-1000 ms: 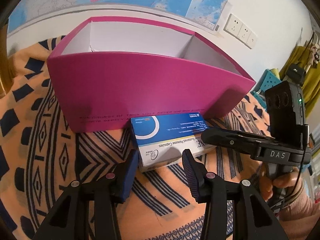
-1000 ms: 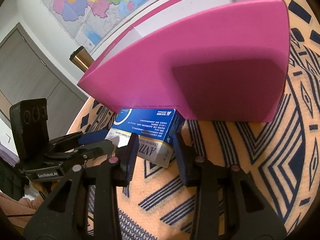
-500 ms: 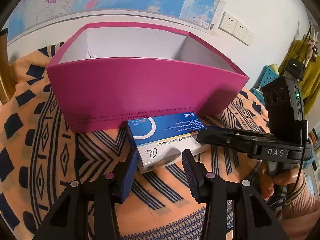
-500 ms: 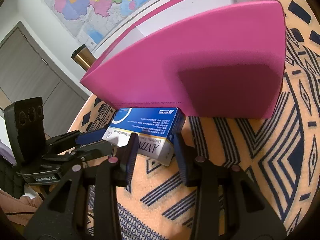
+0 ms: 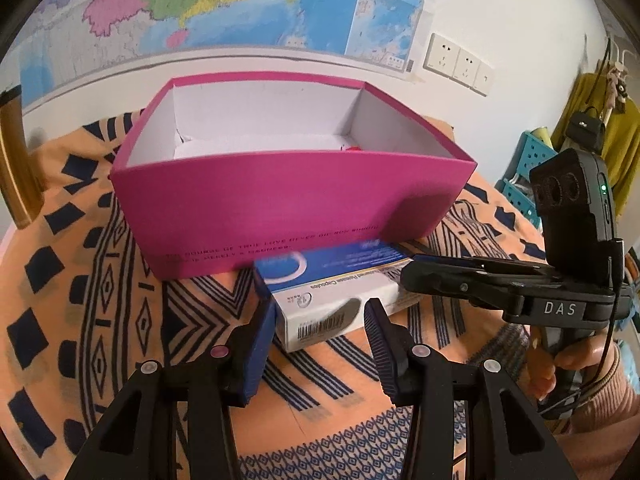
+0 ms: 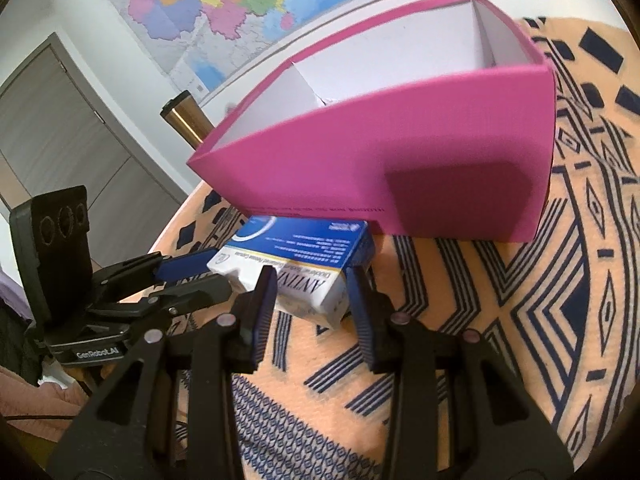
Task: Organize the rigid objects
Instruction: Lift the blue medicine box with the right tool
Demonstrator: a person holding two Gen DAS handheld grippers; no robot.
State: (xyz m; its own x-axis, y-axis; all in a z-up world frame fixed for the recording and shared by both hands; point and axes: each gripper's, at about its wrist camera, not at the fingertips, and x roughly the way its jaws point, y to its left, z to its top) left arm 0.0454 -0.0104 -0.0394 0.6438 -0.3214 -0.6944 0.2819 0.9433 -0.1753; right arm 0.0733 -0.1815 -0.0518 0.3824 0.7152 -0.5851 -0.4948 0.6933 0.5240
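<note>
A blue and white medicine box [image 5: 332,268] hangs just in front of the open pink cardboard box [image 5: 280,208]. My left gripper [image 5: 320,320] is shut on the carton's barcode end. My right gripper [image 6: 310,292] is shut on the opposite end of the medicine box [image 6: 300,240]. In the right wrist view the left gripper's blue fingers [image 6: 180,272] reach in from the left. The pink box [image 6: 400,152] has white inner walls, and a small red thing [image 5: 352,148] peeks over its front wall.
An orange cloth [image 5: 100,320] with dark blue patterns covers the table. A gold cylinder [image 6: 184,120] stands behind the pink box's left corner. A person's hand [image 5: 576,360] holds the right gripper's handle. A blue crate [image 5: 524,184] and a map on the wall lie beyond.
The left wrist view has risen and drawn back, so more of the pink box's inside shows. The medicine box has kept its place between both pairs of fingers.
</note>
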